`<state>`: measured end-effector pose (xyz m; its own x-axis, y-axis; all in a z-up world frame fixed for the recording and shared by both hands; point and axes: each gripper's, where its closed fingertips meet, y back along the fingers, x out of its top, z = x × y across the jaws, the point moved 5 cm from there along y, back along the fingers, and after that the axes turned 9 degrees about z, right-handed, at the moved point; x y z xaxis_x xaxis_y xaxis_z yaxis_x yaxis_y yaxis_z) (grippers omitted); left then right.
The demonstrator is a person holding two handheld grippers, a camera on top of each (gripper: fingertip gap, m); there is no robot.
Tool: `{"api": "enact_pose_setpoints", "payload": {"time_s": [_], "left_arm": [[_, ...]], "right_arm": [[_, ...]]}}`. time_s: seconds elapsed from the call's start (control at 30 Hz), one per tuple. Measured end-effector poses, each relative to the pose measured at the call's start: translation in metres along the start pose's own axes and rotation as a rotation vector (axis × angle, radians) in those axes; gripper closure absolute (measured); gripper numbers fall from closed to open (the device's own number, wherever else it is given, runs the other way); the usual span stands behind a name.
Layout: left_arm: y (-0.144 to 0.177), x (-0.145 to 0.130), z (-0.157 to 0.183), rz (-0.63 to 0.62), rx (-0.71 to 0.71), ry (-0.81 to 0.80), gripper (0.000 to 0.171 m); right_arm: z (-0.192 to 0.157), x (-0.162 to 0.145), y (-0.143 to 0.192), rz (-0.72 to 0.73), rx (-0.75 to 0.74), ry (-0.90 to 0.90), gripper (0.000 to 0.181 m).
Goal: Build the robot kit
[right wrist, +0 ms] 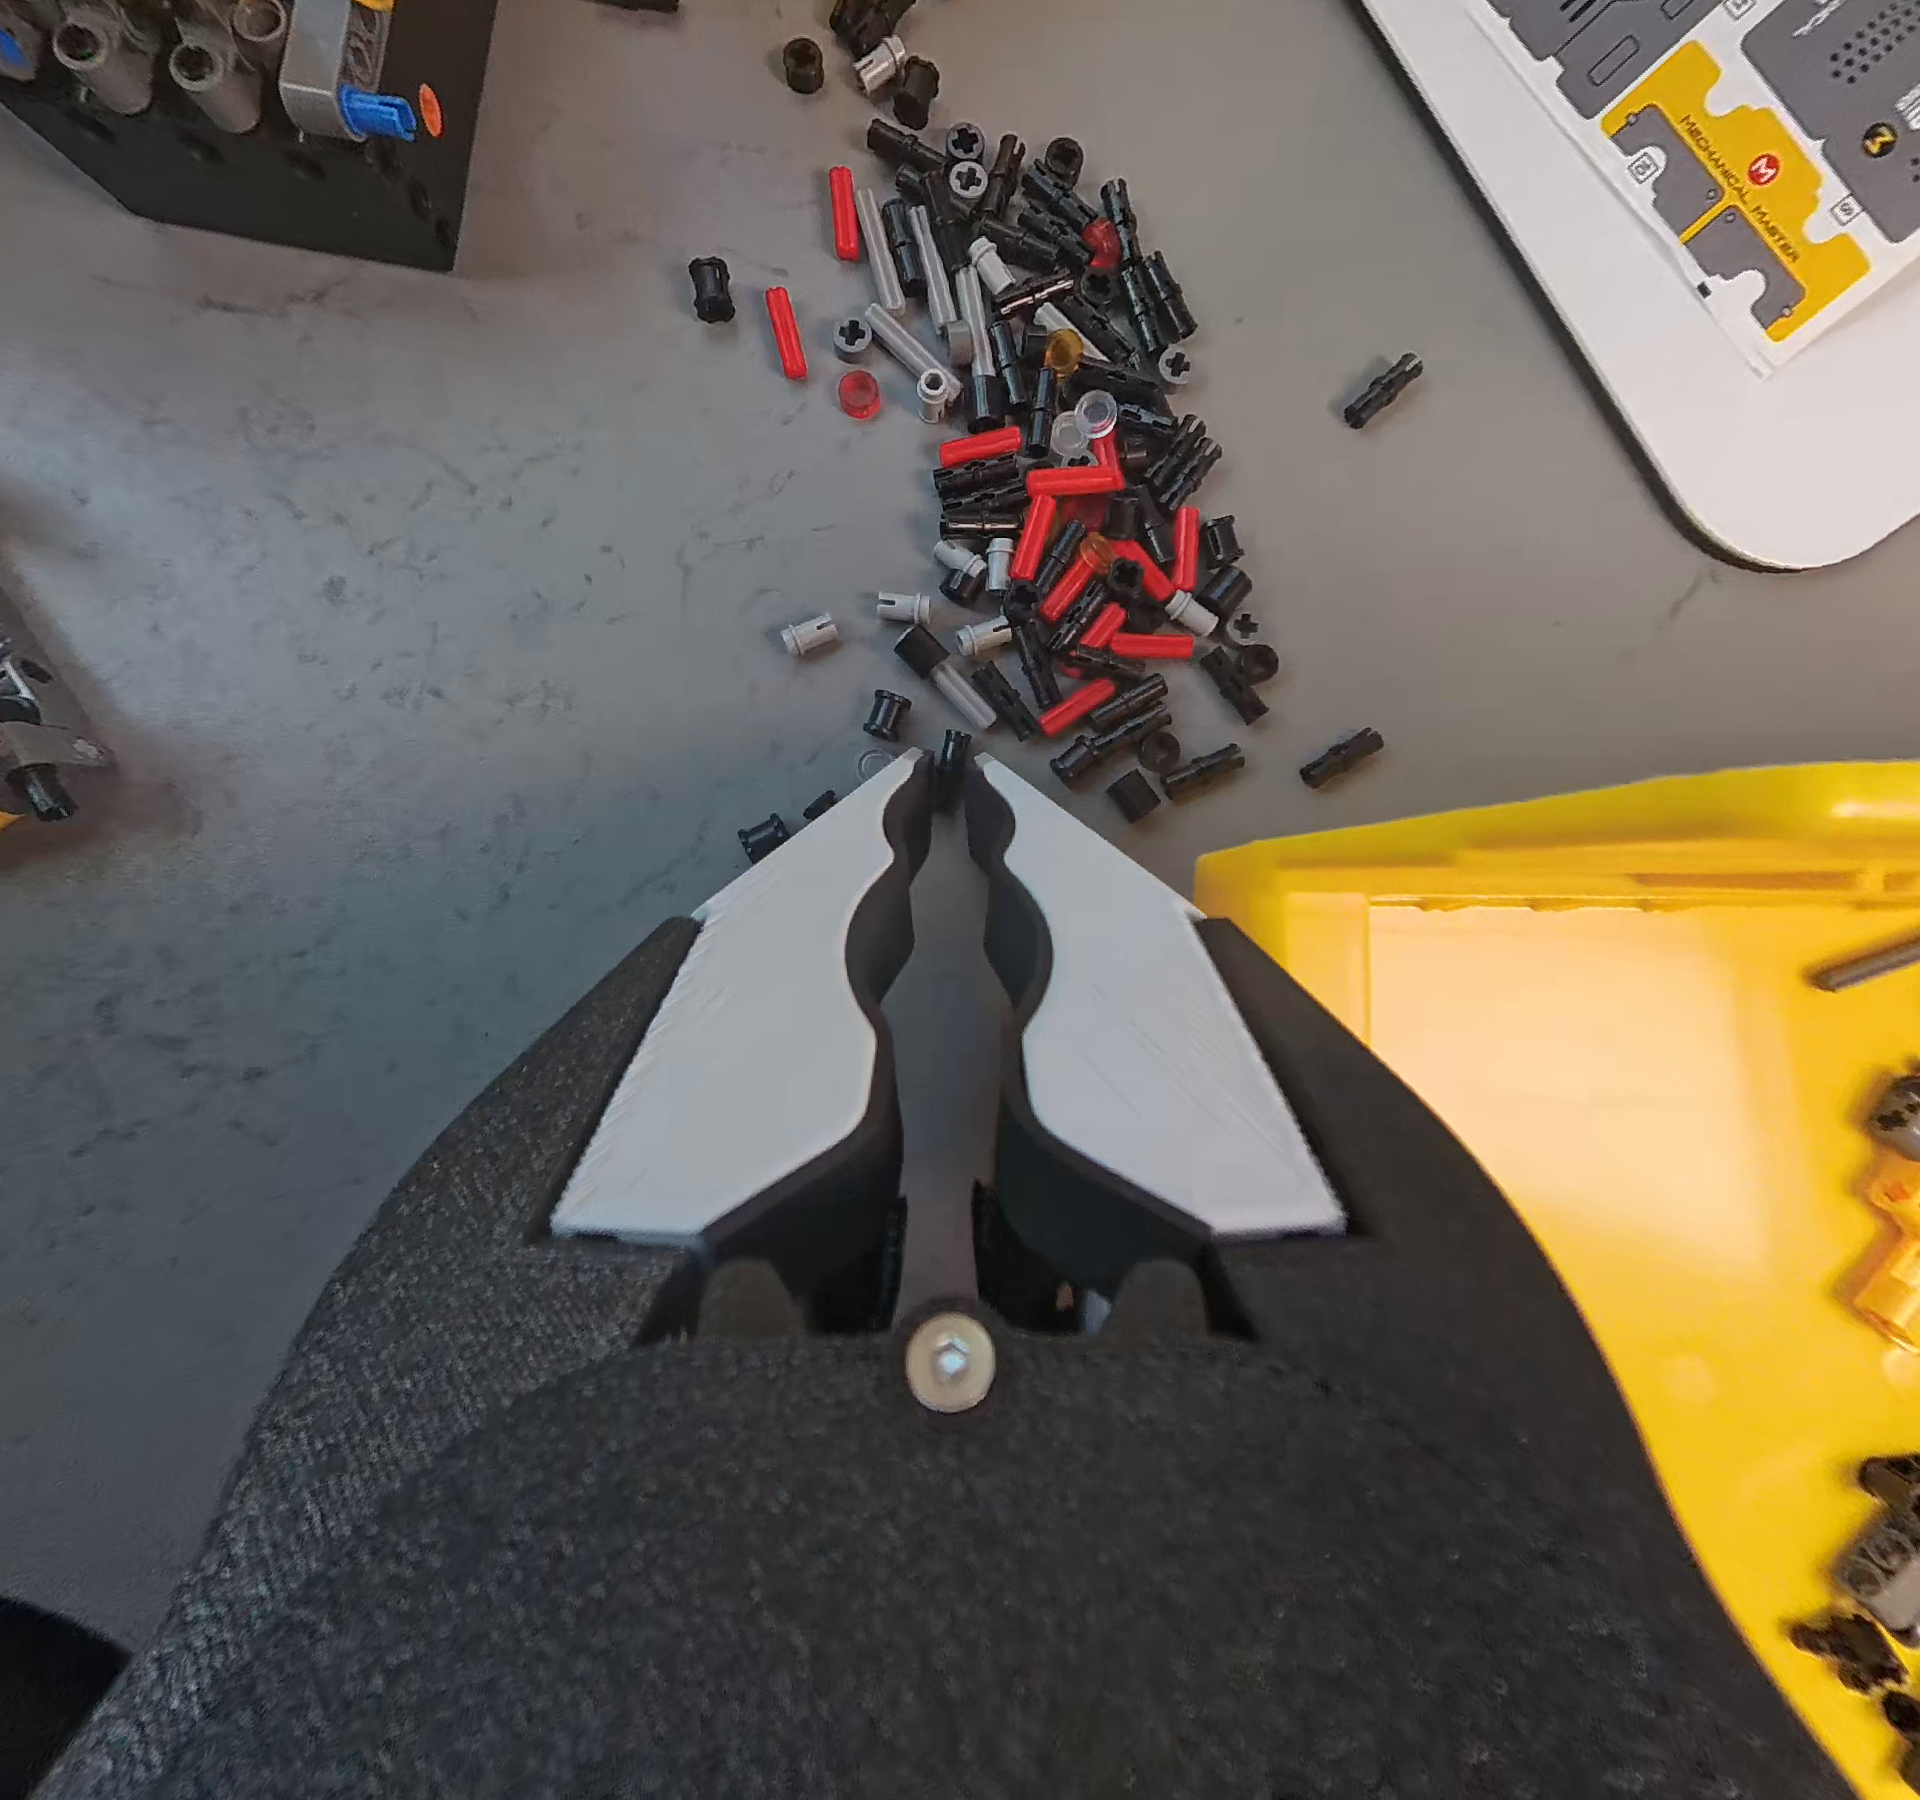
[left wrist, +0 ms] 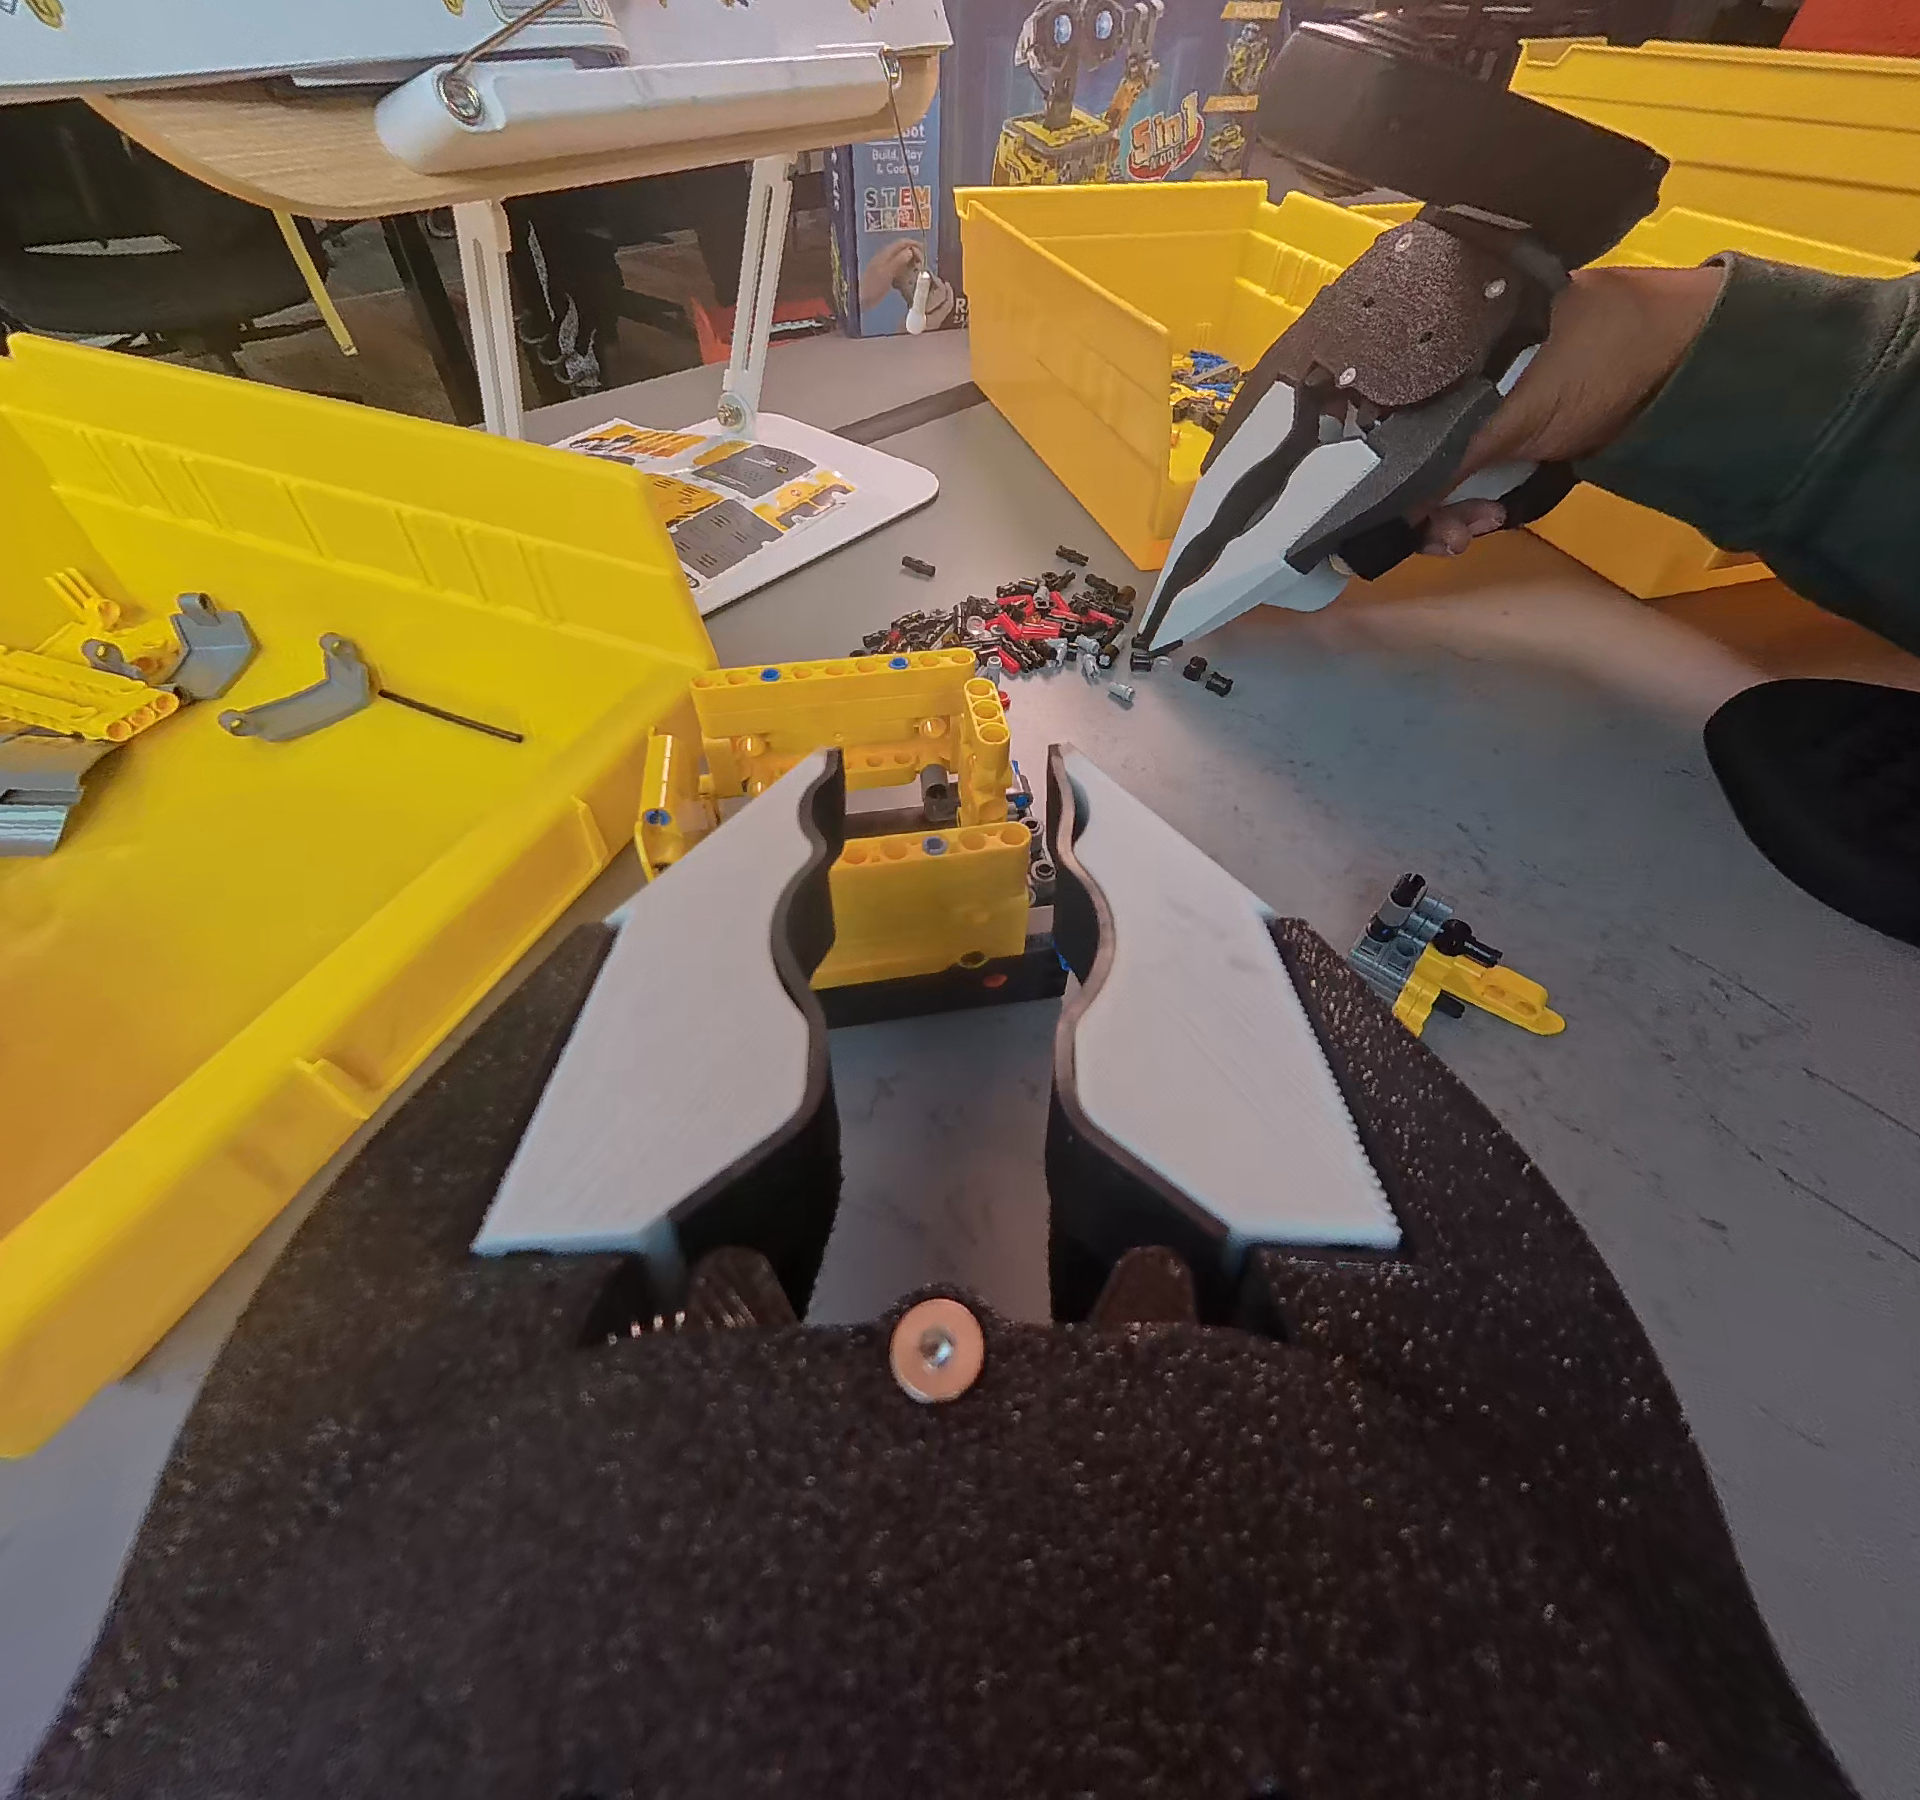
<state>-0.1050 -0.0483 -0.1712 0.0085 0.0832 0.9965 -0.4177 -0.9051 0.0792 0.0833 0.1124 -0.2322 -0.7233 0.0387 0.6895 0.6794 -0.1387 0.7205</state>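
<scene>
My left gripper [left wrist: 943,763] is shut on a yellow brick assembly [left wrist: 914,893] with a black base, one finger on each side, standing on the grey table. The assembly also shows at the top left of the right wrist view [right wrist: 260,161]. My right gripper [right wrist: 948,765] points down at the near edge of a pile of small black, red and grey pins [right wrist: 1081,503]. Its tips are shut on a small black pin [right wrist: 952,751]. In the left wrist view the right gripper [left wrist: 1148,644], held by a hand, touches the pile [left wrist: 1018,618] at its right end.
A yellow bin [left wrist: 312,919] with grey and yellow parts lies at the left. More yellow bins [left wrist: 1070,327] stand behind, one beside my right gripper [right wrist: 1558,836]. A book stand [left wrist: 644,98], a sticker sheet [right wrist: 1714,140], a kit box [left wrist: 1101,36] and a small grey-yellow subassembly [left wrist: 1444,966] are around. One gripper's finger ends stand about 20 centimetres off the other's.
</scene>
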Motion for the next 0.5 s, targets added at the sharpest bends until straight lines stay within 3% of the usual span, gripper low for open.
{"api": "enact_pose_setpoints", "payload": {"time_s": [0.27, 0.5], "left_arm": [[0.001, 0.001, 0.000, 0.002, 0.002, -0.005, 0.134], [0.000, 0.001, 0.001, 0.001, 0.000, -0.015, 0.134]], "right_arm": [[-0.008, 0.009, 0.019, 0.134, -0.047, 0.010, 0.177], [-0.065, 0.007, 0.032, 0.167, 0.089, 0.023, 0.177]]}}
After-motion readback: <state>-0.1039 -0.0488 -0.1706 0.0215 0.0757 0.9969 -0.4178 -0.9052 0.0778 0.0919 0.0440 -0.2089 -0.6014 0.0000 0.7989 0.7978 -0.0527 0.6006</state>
